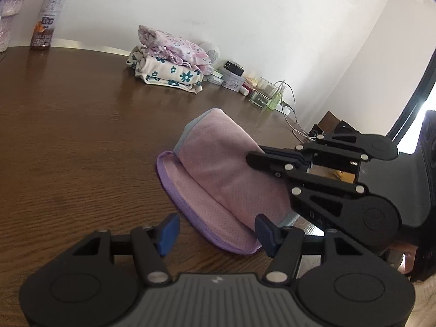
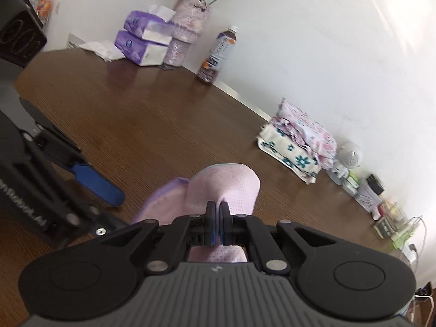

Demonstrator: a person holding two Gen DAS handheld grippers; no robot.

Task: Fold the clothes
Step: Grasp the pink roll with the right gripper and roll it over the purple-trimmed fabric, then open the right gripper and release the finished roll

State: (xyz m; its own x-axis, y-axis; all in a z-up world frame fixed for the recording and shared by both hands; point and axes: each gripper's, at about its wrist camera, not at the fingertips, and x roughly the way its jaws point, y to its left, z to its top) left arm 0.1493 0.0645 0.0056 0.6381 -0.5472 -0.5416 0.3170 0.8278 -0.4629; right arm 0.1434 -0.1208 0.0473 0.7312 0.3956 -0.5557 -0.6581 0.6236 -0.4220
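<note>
Pink garment pinched by the right gripper, left gripper spread wide

Pink garment [image 1: 218, 169], a perforated cloth with a purple trimmed edge, lay on the brown wooden table [image 1: 76, 136] at the centre of the left wrist view, one part lifted into a rounded fold over the flat lower layer. The right gripper [image 2: 217, 215] had its jaws pressed together on a raised fold of that cloth, low in the middle of the right wrist view; in the left wrist view it entered from the right edge with its fingers over the fold. The left gripper [image 1: 215, 234] sat at the bottom of its own frame, its blue pads [image 1: 169, 231] standing well apart and holding nothing, the near purple edge of the cloth lying between them. Folded floral clothes [image 1: 169, 62] were stacked toward the upper middle of that frame, by the white wall. A tea bottle [image 1: 49, 13] stood at the upper left. In the right wrist view, tissue packs [image 2: 141, 41] and a vase of flowers [image 2: 185, 30] occupied the upper left
</note>
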